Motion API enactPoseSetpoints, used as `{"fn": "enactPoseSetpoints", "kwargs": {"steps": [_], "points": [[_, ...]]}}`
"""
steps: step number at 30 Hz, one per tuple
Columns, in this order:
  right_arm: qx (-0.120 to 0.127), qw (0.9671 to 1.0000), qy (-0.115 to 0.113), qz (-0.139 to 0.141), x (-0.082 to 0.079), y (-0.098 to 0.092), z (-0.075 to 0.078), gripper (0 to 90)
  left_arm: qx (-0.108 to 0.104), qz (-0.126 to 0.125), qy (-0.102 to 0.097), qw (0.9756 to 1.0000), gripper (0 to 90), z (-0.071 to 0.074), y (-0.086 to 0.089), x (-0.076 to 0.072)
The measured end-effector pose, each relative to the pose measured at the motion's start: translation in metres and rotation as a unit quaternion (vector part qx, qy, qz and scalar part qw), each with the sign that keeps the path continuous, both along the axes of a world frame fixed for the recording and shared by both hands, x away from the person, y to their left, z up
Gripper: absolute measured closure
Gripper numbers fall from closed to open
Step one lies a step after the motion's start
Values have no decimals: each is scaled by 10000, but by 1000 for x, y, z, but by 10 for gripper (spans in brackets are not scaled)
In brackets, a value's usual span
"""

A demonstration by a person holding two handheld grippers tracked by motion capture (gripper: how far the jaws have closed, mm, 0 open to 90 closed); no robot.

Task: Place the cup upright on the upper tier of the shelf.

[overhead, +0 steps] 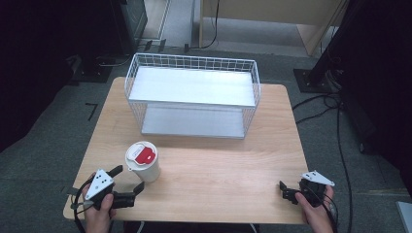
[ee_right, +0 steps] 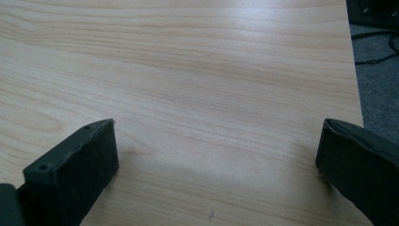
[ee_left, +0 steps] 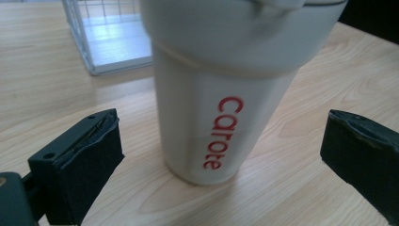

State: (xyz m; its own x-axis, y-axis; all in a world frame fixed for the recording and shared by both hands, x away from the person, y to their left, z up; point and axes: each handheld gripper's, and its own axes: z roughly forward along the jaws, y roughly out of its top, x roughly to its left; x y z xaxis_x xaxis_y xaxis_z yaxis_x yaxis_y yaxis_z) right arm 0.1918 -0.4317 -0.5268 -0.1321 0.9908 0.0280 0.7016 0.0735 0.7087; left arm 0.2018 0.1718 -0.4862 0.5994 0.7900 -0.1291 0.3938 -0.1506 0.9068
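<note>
Approaching only: left gripper gapes wide beside the upright tumbler, no contact; right gripper open, empty. Grasp and lift outstanding.

In your left gripper view the top edge is cutting off the lid of the white cup, and the wire basket is showing just one lower corner. The bottom edge of your high view is cropping both of your forearms. Your right hand is covering much of the right gripper there, so its jaws are looking too small to judge.
</note>
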Motion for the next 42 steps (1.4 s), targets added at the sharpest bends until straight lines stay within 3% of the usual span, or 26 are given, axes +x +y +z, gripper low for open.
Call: {"fn": "enactPoseSetpoints", "kwargs": {"steps": [2,8,17,21,28,35,42], "points": [[-5,10000,4,-4,1,0,0,0,-197,8,-94,9998,0,2,-5,1],[-1,10000,2,-3,1,0,0,0,-172,25,-79,9998,0,1,-21,9],[1,10000,-5,20,1,0,0,0,-75,780,-212,9967,34,-1,-43,20],[-2,10000,-3,20,1,0,0,0,-57,931,-227,9954,69,-2,-47,23],[-1,10000,-3,20,1,0,0,0,-110,970,-258,9949,85,-3,-47,24],[-1,10000,-4,19,1,0,0,0,-158,998,-445,9939,118,-2,-47,24],[8,10000,1,12,1,0,0,0,-147,786,-734,9941,122,2,-53,26]]}}
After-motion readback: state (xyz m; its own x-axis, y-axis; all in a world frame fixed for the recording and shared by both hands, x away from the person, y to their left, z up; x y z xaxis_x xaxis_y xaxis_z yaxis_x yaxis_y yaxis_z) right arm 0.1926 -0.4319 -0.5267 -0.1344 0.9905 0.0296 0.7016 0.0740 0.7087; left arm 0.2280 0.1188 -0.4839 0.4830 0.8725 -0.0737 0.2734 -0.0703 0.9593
